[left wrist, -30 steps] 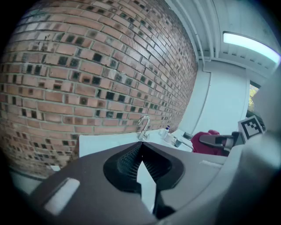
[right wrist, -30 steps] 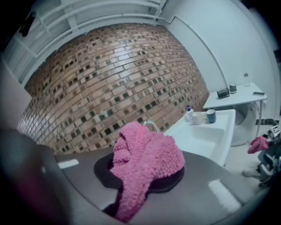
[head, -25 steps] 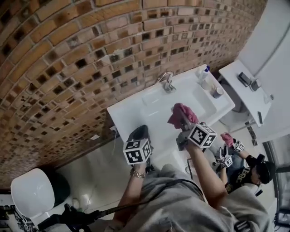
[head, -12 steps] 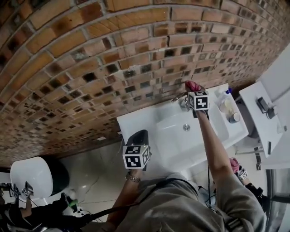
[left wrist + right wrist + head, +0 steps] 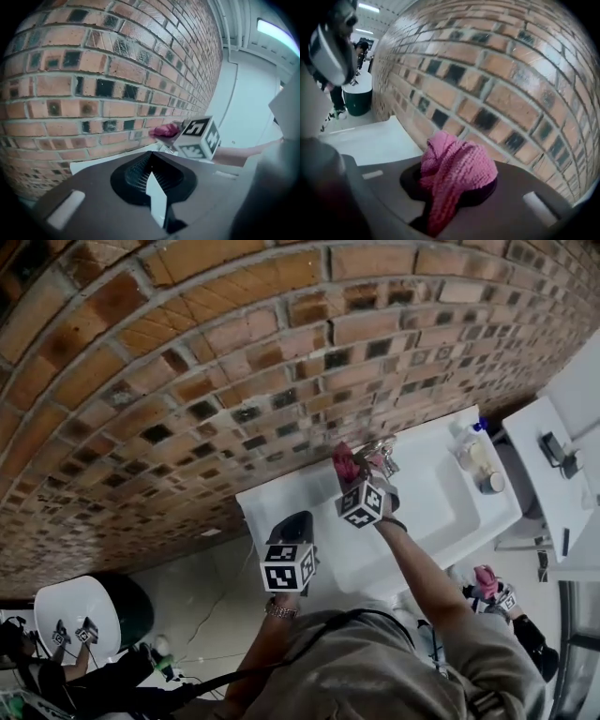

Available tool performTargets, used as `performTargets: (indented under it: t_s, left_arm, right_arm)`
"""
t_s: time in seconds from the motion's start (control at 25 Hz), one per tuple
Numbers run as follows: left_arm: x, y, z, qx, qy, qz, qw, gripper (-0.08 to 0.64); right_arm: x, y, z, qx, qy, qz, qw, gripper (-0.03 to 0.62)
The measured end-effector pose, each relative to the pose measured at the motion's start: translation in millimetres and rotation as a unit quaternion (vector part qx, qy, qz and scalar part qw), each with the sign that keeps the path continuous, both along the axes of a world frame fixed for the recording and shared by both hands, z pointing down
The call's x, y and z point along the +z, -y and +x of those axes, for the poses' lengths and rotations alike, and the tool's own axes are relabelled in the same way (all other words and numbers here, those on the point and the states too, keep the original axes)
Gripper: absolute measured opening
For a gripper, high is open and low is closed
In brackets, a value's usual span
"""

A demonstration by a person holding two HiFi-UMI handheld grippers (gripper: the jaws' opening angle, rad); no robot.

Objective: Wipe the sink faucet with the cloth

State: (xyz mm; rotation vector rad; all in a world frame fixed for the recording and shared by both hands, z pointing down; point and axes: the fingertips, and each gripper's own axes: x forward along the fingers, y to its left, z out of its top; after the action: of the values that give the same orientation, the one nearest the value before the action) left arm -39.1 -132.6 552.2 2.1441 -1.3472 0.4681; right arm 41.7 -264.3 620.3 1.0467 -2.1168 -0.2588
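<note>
The white sink (image 5: 441,514) is mounted on a brick wall. Its chrome faucet (image 5: 382,456) stands at the sink's back edge. My right gripper (image 5: 350,472) is shut on a bunched pink knitted cloth (image 5: 344,463) and holds it just left of the faucet, close to the bricks. In the right gripper view the cloth (image 5: 457,169) fills the jaws and the faucet is hidden. My left gripper (image 5: 294,527) hovers at the sink's front left corner, shut and holding nothing. In the left gripper view the cloth (image 5: 163,131) shows ahead, past the left gripper (image 5: 151,163).
A soap bottle (image 5: 468,441) and a small jar (image 5: 488,483) stand on the sink's right end. A white shelf (image 5: 551,474) lies further right. The brick wall (image 5: 187,381) rises right behind the faucet. A green bin (image 5: 80,615) stands at lower left. Another person (image 5: 511,615) is below right.
My right gripper carried the pink cloth from over the basin up to the faucet, then to the faucet's left side. The left gripper stayed near the sink's front left.
</note>
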Motion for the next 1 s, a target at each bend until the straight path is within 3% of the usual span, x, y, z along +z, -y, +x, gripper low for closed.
performTargets:
  t_s: [0.08, 0.16, 0.2, 0.24, 0.28, 0.32, 0.4, 0.44, 0.48, 0.52, 0.56, 0.72, 0.84, 0.88, 1.0]
  left_arm:
    - [-2.8, -3.3, 13.1, 0.016, -0.004, 0.002, 0.9999, 0.014]
    - [-4.4, -9.5, 19.4, 0.026, -0.007, 0.004, 0.9996, 0.014]
    - [-3.4, -13.2, 18.5, 0.026, -0.007, 0.003, 0.9996, 0.014]
    - [-1.1, -17.0, 15.4, 0.024, -0.005, 0.000, 0.9997, 0.014]
    - [2.1, -20.2, 10.8, 0.020, -0.004, -0.004, 0.9998, 0.014]
    - [5.5, -21.9, 5.0, 0.013, -0.003, -0.008, 0.9999, 0.014]
    - [10.8, -21.5, -7.3, -0.003, -0.002, -0.014, 0.9999, 0.014]
    - [11.8, -20.9, -11.6, -0.010, -0.003, -0.017, 0.9998, 0.014]
    - [11.6, -20.6, -14.0, -0.014, -0.005, -0.017, 0.9997, 0.014]
    - [10.0, -20.2, -14.5, -0.015, -0.009, -0.016, 0.9997, 0.014]
    - [7.7, -19.9, -13.9, -0.014, -0.012, -0.013, 0.9997, 0.014]
    - [2.9, -24.0, -5.5, 0.001, -0.012, -0.007, 0.9999, 0.014]
    - [3.2, -31.3, 0.1, 0.014, -0.011, -0.009, 0.9998, 0.014]
    - [4.1, -32.2, 0.0, 0.015, -0.010, -0.010, 0.9998, 0.014]
    - [8.5, -31.8, -2.8, 0.016, -0.006, -0.016, 0.9997, 0.014]
  right_arm:
    - [37.3, -9.6, 2.4, 0.033, 0.006, -0.044, 0.998, 0.074]
    - [56.0, -11.4, 24.8, 0.109, 0.071, -0.102, 0.986, 0.077]
    - [53.1, -10.3, 39.0, 0.150, 0.135, -0.121, 0.972, 0.077]
    - [43.4, -9.4, 52.9, 0.186, 0.220, -0.133, 0.948, 0.077]
    - [29.6, -8.8, 65.8, 0.217, 0.319, -0.143, 0.912, 0.077]
    - [14.8, -7.6, 76.5, 0.240, 0.422, -0.153, 0.861, 0.080]
    - [-3.9, -2.3, 95.7, 0.275, 0.606, -0.164, 0.728, 0.078]
    - [-6.9, 1.7, 106.5, 0.286, 0.667, -0.160, 0.669, 0.078]
    - [-8.6, 6.7, 118.0, 0.293, 0.704, -0.150, 0.629, 0.078]
    - [-9.9, 12.7, 128.7, 0.298, 0.721, -0.139, 0.610, 0.078]
    - [-10.0, 19.5, 137.5, 0.304, 0.723, -0.134, 0.606, 0.078]
    - [5.9, 41.0, 156.8, 0.334, 0.693, -0.167, 0.617, 0.066]
    - [13.8, 45.3, 161.6, 0.327, 0.669, -0.179, 0.643, 0.067]
    - [18.7, 48.1, 160.8, 0.325, 0.666, -0.185, 0.645, 0.067]
    - [33.6, 61.2, 151.0, 0.337, 0.672, -0.204, 0.627, 0.067]
